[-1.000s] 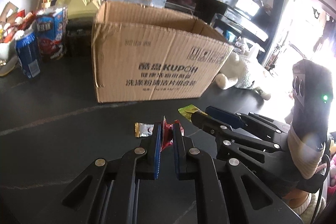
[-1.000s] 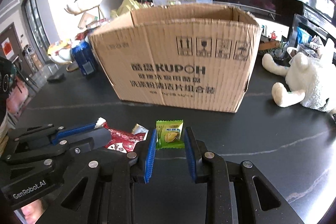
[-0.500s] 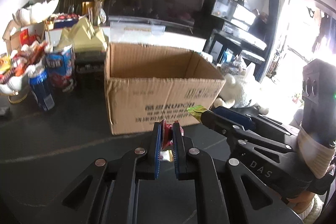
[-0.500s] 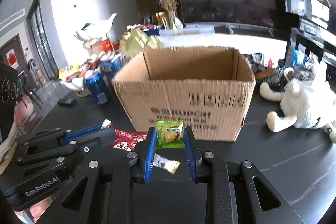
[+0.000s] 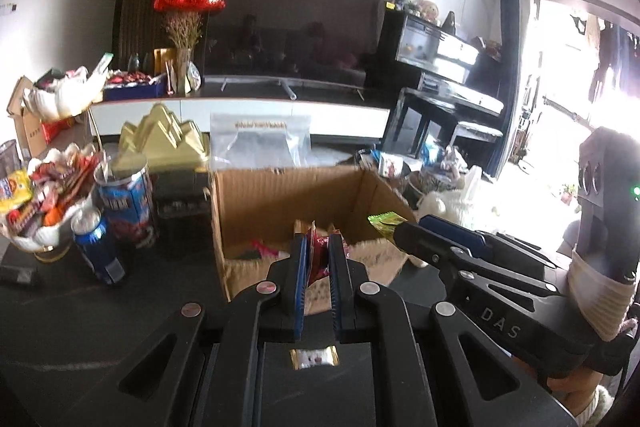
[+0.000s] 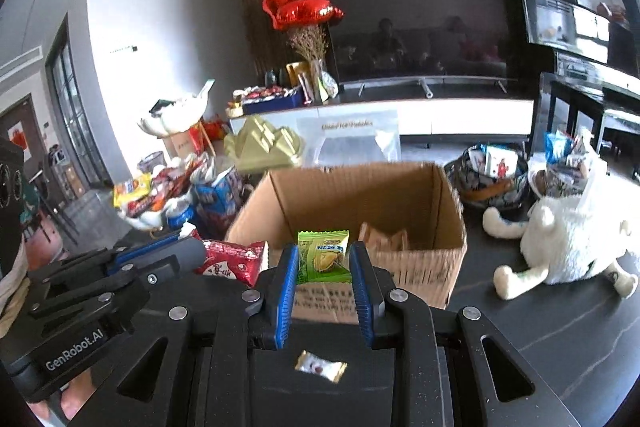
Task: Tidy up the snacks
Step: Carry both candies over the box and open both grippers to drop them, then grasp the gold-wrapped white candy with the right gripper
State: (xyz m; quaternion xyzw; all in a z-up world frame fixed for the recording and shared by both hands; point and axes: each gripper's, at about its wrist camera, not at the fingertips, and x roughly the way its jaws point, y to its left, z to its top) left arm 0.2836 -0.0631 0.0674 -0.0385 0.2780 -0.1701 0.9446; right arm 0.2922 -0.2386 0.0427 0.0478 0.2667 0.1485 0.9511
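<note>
My left gripper (image 5: 318, 247) is shut on a red snack packet (image 5: 317, 251) and holds it raised at the near rim of the open cardboard box (image 5: 280, 195). It also shows in the right wrist view (image 6: 236, 261). My right gripper (image 6: 324, 261) is shut on a green snack packet (image 6: 323, 255), raised in front of the box (image 6: 420, 211). The green packet shows in the left wrist view (image 5: 386, 219) too. A small white and gold candy (image 6: 320, 367) lies on the dark table below both grippers. Some wrappers lie inside the box.
A blue can (image 5: 98, 247), a blue carton (image 5: 128, 203) and a bowl heaped with snacks (image 5: 40, 195) stand left of the box. A white plush toy (image 6: 568, 235) lies to its right. A gold box (image 5: 164, 143) and a clear bag (image 5: 260, 143) stand behind it.
Both grippers have risen from the table with their packets, from level with the box's side to its open top. The small candy stays on the table.
</note>
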